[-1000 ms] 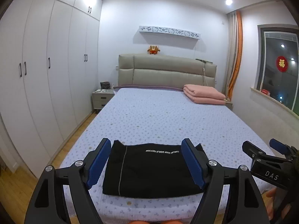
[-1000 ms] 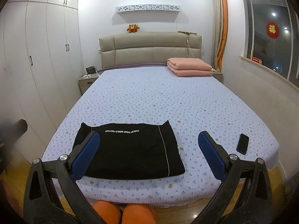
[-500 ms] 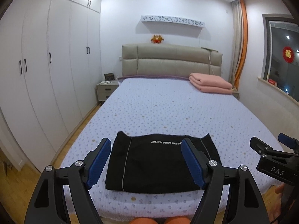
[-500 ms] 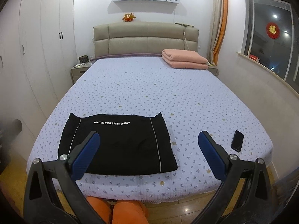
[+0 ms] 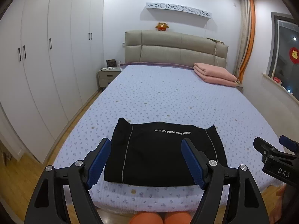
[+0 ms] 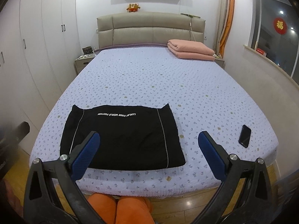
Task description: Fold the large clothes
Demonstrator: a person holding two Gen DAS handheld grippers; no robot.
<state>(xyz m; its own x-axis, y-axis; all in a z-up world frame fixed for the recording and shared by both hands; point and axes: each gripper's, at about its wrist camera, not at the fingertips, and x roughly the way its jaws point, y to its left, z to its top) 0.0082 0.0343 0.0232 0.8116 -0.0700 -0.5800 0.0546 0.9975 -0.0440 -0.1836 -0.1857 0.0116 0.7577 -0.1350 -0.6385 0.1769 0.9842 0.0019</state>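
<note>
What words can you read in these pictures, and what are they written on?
"LUXLRY DOOR WORLD FAOTION", white, upside down from here, on the black garment; some letters are unsure.
"DAS" on the right hand-held gripper, seen from the left wrist camera.
"福" on the round red sticker on the window.
Small letters at the left edge of the right wrist view: too blurred to read.
Red box on the windowsill: too small to read.

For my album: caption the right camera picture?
Open right gripper above folded black clothes on the bed.
</note>
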